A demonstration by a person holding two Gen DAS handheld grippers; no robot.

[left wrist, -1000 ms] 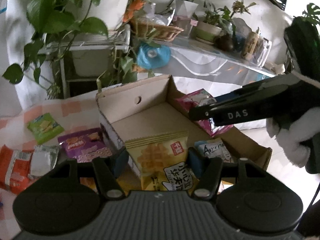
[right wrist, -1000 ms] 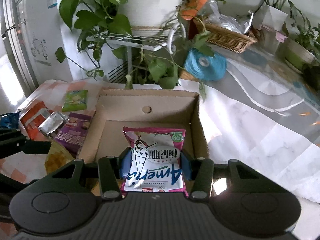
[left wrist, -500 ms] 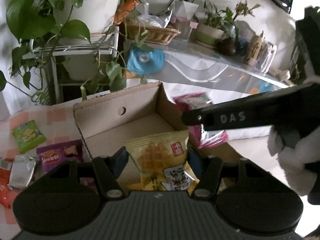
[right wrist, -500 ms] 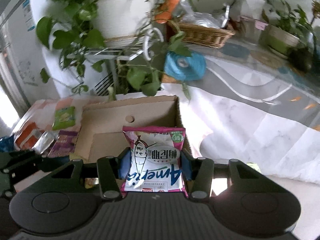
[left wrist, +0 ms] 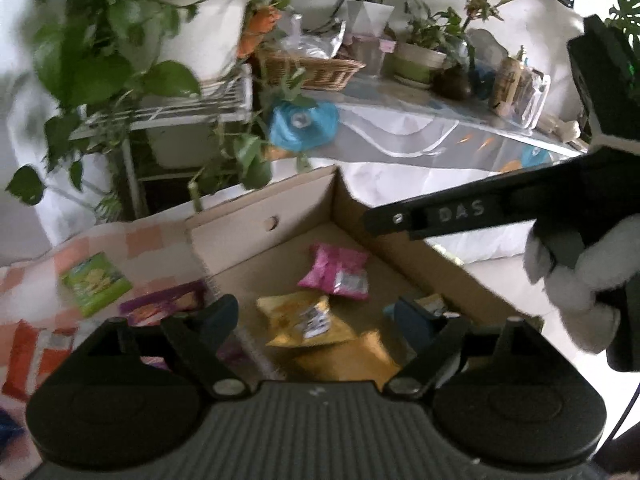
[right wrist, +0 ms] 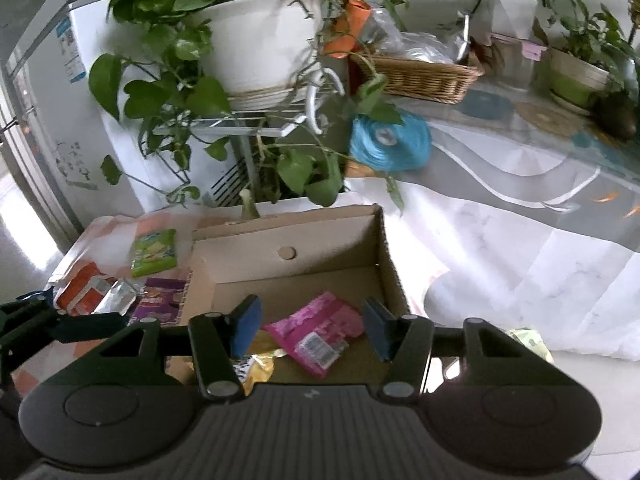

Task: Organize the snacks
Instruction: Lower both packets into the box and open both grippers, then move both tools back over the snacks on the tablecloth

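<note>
1. Right, on my left wrist feed the left gripper (left wrist: 316, 316) stands with its jaws spread wide and nothing between them, low in the frame over the cardboard box (left wrist: 256, 220).
2. My right gripper (right wrist: 312, 328) is likewise released and empty in its own feed, hanging above the near part of the same box (right wrist: 328, 236).
3. In the left feed the right gripper's black body (left wrist: 472, 212), marked DAS, cuts across the right middle of the frame and hides part of the box's right wall; a white-gloved hand (left wrist: 576, 280) grips it at the right edge.
4. The pink snack packet (left wrist: 334, 272) lies flat on the box floor near frame centre; in the right feed the pink packet (right wrist: 320, 330) runs its long axis from the lower right up towards the upper left, barcode at the lower end.
5. The yellow snack packet (left wrist: 306, 320) lies flat just below the pink one, seemingly touching it, long axis roughly across the frame, slightly blurred.
6. Another packet shows behind my left gripper's right finger; I cannot make it out.
7. At the left of the frame, outside the box, a green packet (left wrist: 94, 284), a purple packet (left wrist: 168, 306) and orange packets (left wrist: 28, 356) lie on the checked cloth (left wrist: 120, 240).
8. Across the upper frame stand a potted plant (left wrist: 200, 36), a wicker basket (left wrist: 312, 70) and a blue roll (left wrist: 304, 124).
</note>
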